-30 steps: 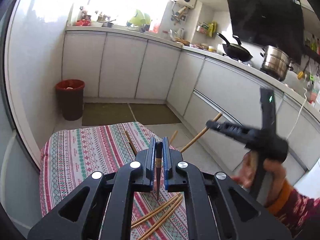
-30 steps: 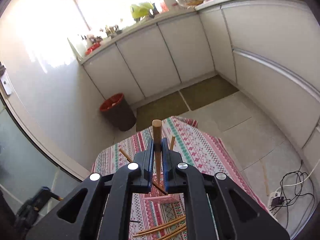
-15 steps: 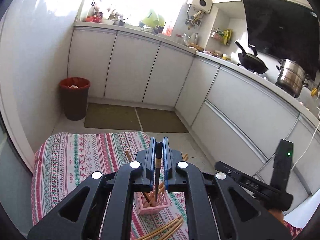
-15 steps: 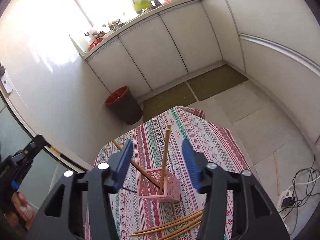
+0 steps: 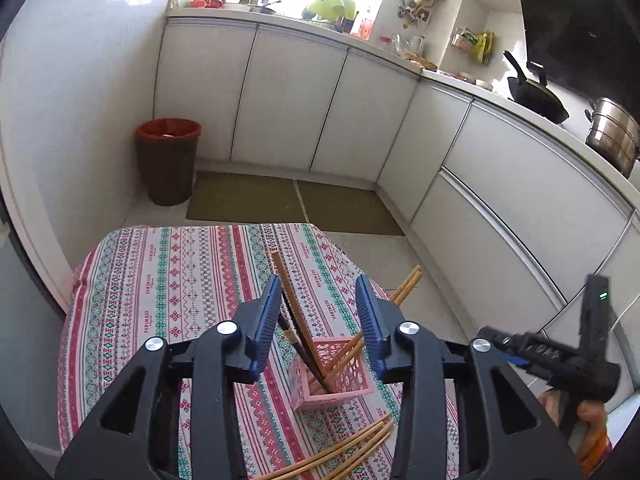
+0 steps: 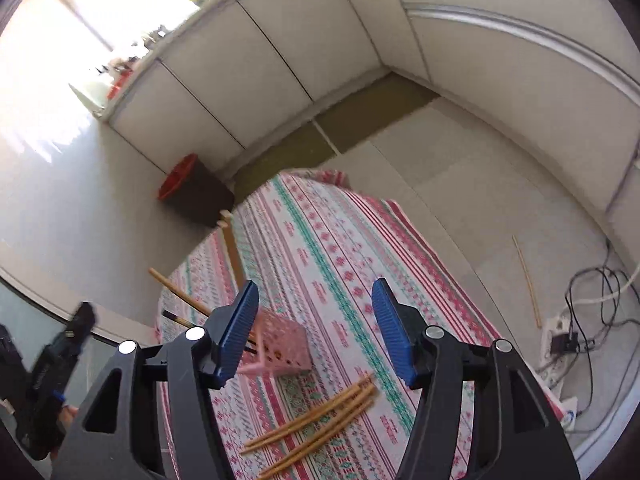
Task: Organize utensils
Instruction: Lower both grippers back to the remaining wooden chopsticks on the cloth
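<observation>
Both claws, left gripper [image 5: 318, 316] and right gripper [image 6: 314, 330], spread empty; thin, stiff, light bamboo chopsticks [image 6: 316, 420] next, best pinched mid-shaft.

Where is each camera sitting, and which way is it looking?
Left wrist: rides the left gripper, looking forward and down at the pink basket holding chopsticks on the striped tablecloth, kitchen cabinets beyond; its own open fingers show, plus the right gripper and hand at the right edge.
Right wrist: rides the right gripper, tilted down at the table and floor; its open fingers show, the left gripper at the left edge.
Shared: basket, tablecloth, loose chopsticks, red bin.
</observation>
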